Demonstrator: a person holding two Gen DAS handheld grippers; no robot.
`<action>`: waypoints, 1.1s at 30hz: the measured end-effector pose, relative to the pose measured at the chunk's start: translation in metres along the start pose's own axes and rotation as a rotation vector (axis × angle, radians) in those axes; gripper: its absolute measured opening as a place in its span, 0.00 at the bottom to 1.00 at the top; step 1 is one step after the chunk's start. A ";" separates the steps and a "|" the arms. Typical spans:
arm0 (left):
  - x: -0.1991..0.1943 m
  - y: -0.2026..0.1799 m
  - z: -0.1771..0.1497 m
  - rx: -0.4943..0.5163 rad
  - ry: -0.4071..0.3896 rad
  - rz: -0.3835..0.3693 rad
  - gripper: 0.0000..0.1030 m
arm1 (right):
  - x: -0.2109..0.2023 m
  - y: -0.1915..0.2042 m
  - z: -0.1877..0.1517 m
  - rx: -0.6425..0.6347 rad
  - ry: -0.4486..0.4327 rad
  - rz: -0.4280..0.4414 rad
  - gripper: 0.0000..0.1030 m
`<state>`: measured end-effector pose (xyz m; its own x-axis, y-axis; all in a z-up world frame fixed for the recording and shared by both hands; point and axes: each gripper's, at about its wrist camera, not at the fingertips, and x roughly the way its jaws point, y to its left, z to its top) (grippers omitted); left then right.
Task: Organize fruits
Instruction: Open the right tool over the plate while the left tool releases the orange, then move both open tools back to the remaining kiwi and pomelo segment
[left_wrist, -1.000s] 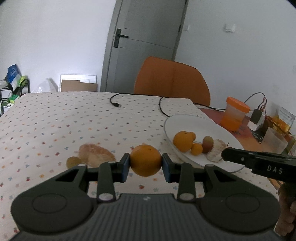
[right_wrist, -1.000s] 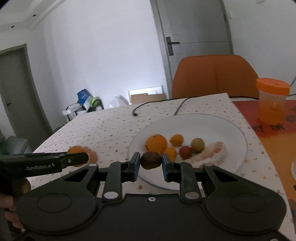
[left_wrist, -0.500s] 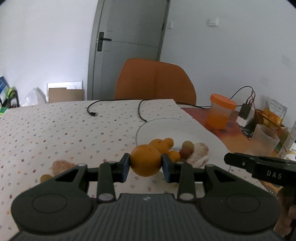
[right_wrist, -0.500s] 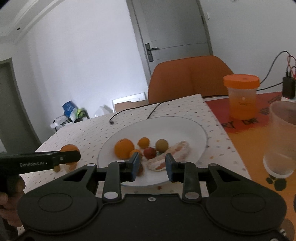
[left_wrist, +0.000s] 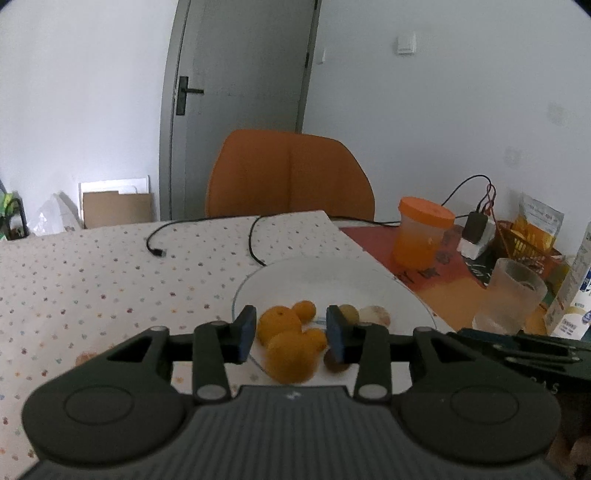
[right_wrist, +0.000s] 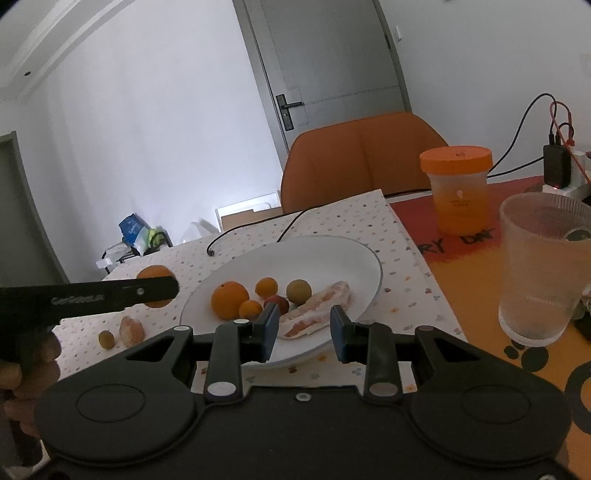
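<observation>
In the left wrist view my left gripper (left_wrist: 290, 336) hangs over the near edge of the white plate (left_wrist: 332, 280). Its jaws are opening, and a blurred orange (left_wrist: 290, 356) sits low between the pads with a gap on both sides. A small brown fruit (left_wrist: 334, 363) lies on the plate rim beside it. My right gripper (right_wrist: 302, 328) stands open and holds nothing, in front of the plate (right_wrist: 325, 258). On the plate lie a large orange (right_wrist: 229, 304), small oranges, a green fruit (right_wrist: 298, 291) and a peeled citrus segment (right_wrist: 317, 314).
A peeled fruit piece (right_wrist: 131, 330) and a small green fruit (right_wrist: 107, 338) lie on the dotted cloth left of the plate. To the right stand an orange-lidded container (right_wrist: 458, 192) and a ribbed glass (right_wrist: 543, 269). A black cable (left_wrist: 255, 240) and an orange chair (left_wrist: 288, 173) are behind.
The left gripper carried the orange rightward over the plate and its pads have come off it. The right gripper let go of the brown fruit and shifted right.
</observation>
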<state>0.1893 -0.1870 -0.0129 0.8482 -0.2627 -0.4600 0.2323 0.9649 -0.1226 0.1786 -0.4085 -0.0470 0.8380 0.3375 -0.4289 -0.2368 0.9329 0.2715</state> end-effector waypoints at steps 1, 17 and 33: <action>-0.001 0.001 0.000 0.000 -0.003 0.009 0.40 | -0.001 0.000 0.000 -0.001 -0.001 0.002 0.31; -0.032 0.051 -0.011 -0.075 0.018 0.180 0.78 | 0.005 0.019 -0.003 0.016 -0.007 0.030 0.52; -0.070 0.088 -0.019 -0.094 0.016 0.324 0.92 | 0.010 0.050 -0.010 0.030 -0.015 0.091 0.90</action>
<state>0.1419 -0.0834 -0.0083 0.8630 0.0572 -0.5019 -0.0940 0.9944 -0.0483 0.1700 -0.3572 -0.0464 0.8210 0.4182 -0.3886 -0.2971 0.8942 0.3348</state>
